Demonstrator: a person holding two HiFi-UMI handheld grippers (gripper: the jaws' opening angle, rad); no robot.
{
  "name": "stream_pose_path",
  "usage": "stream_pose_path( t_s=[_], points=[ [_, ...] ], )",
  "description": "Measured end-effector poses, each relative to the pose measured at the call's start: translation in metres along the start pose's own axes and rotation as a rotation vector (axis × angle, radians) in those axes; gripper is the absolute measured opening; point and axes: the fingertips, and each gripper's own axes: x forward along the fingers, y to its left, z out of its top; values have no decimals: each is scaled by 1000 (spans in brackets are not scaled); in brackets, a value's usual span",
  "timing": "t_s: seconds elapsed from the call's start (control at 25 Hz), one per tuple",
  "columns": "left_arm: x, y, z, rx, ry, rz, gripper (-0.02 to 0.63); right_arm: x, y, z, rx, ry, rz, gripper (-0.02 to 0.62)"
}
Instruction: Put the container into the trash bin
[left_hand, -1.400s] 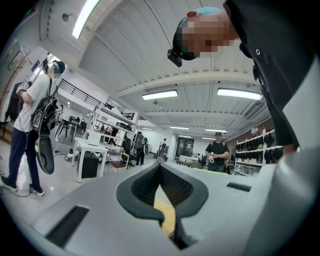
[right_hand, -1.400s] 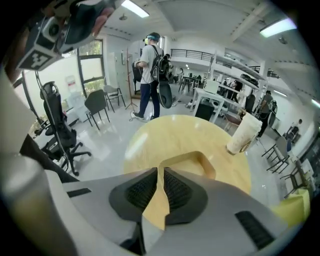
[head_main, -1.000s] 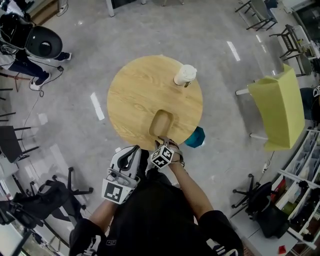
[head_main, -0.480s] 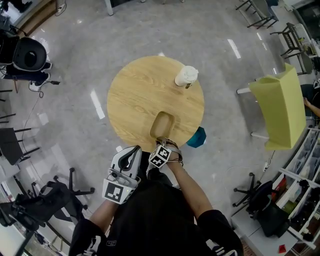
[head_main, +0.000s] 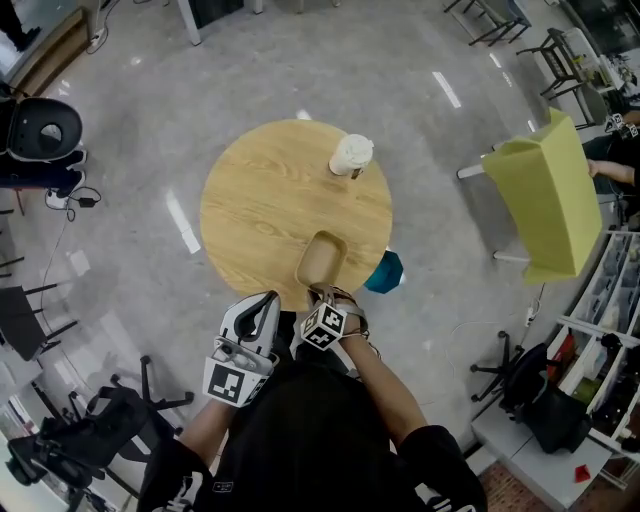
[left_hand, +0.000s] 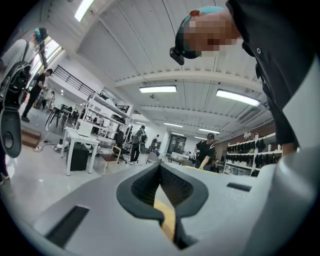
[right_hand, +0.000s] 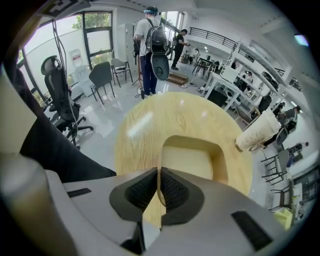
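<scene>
R hand-held gripper (right_hand: 158, 172) jaws narrower now, closing on container (right_hand: 187, 162) rim, bin (head_main: 388, 272) half-hidden

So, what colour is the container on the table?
The container is pale tan; it shows best in the right gripper view.

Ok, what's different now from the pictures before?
The right gripper is taking hold: its jaws are closing on the near rim of the container. The container is still on the table, and the cup and the left gripper have kept their places.
</scene>
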Motion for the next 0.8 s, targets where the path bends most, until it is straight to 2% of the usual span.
stream_pose_path(
  t_s=[0.08, 0.28, 0.44, 0.8],
  points=[
    [7, -3, 2, -7, -9, -35, 8, -15, -4, 3, 21, -22, -21, 40],
    [30, -20, -4, -8, 30, -105, 9, -52, -18, -3, 89, -77, -58, 38],
    [44, -41, -6, 5, 56, -195, 9, -77, -23, -13, 170, -103, -109, 38],
    [72, -127, -21, 41, 79, -323, 9, -132, -33, -89, 321, -141, -212, 38]
  ],
)
